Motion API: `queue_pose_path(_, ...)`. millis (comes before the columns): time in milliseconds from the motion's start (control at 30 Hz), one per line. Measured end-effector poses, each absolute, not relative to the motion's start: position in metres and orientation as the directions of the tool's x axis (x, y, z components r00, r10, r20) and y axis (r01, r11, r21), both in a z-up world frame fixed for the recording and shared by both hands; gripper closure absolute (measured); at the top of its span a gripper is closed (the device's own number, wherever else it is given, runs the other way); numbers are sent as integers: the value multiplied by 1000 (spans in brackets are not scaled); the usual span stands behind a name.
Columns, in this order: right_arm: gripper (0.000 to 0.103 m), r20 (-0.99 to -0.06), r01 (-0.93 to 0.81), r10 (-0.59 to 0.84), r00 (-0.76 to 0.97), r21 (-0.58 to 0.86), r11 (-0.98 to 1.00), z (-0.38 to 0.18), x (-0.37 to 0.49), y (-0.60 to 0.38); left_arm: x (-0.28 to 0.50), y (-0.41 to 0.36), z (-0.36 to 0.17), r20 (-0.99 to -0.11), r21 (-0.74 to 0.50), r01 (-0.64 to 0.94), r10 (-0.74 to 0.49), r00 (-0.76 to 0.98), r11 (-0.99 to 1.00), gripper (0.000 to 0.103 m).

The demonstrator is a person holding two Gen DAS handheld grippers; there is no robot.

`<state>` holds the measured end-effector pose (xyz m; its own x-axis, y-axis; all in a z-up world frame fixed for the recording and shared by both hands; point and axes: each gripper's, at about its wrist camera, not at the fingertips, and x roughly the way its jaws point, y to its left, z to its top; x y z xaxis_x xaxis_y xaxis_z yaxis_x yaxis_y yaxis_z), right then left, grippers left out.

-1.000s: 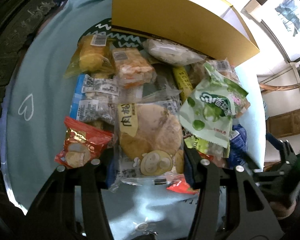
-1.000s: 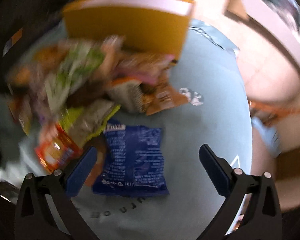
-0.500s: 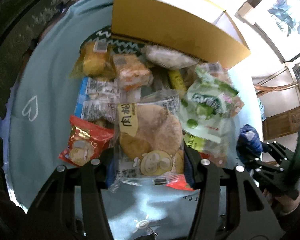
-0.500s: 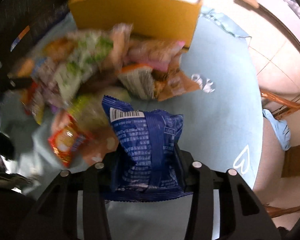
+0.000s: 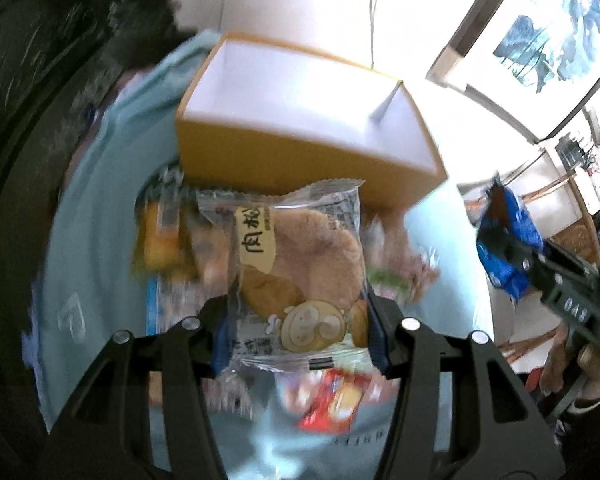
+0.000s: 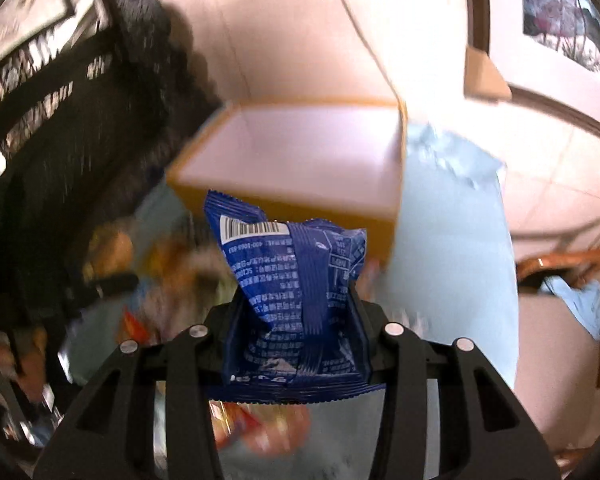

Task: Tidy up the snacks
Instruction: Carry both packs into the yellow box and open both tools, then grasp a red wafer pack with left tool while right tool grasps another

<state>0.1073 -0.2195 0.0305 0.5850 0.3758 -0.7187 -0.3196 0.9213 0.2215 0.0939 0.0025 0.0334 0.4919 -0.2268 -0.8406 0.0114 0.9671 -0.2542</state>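
Both packets are hanging just short of the open box, with the box lying straight ahead of each pair of jaws.

The yellow box point(image 5: 300, 160) is sitting open-topped on the blue-clothed bench point(image 5: 84, 248), beyond the blurred snack pile point(image 5: 168, 236). The left gripper point(image 5: 296, 320) is gripping a clear pastry packet point(image 5: 300, 256), long side pointing at the box's near wall. The right gripper point(image 6: 296, 320) is clamping a blue packet point(image 6: 296, 288), likewise upright before the box. Neither looks clearly nearer; I'd guess each needs carrying forward over the wall.
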Motion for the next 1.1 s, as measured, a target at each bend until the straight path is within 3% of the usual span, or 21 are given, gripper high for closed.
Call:
queue_pose_path(233,58,-683,-248,392,617,304,920,36,211,-209,210,-15,67,-801,-241,35,-219,556,970,49)
queue_pose_path(433,57,-756,-189,359,547,307,933,-6,279,-191,304,-27,22,-863,-210,-7,-182,471,978,49)
queue_pose_path(467,56,-776,-170,340,532,295,940,-16,287,-189,310,-27,12,-873,-210,-26,-175,456,977,46)
queue_pose_path(500,52,-798,-133,311,516,284,949,-24,294,-191,314,-25,1,-888,-180,-69,-132,440,981,34)
queue_pose_path(567,45,-816,-88,297,496,293,952,-33,294,-197,314,-20,-10,-896,-144,-126,-75,437,982,16)
queue_pose_path(900,32,-713,-155,345,610,319,935,3,225,-222,244,2,24,-839,-199,-39,-149,523,979,5)
queue_pose_path(1100,27,-751,-171,297,589,243,955,-14,145,-234,165,34,15,-861,-220,-83,-153,485,972,3)
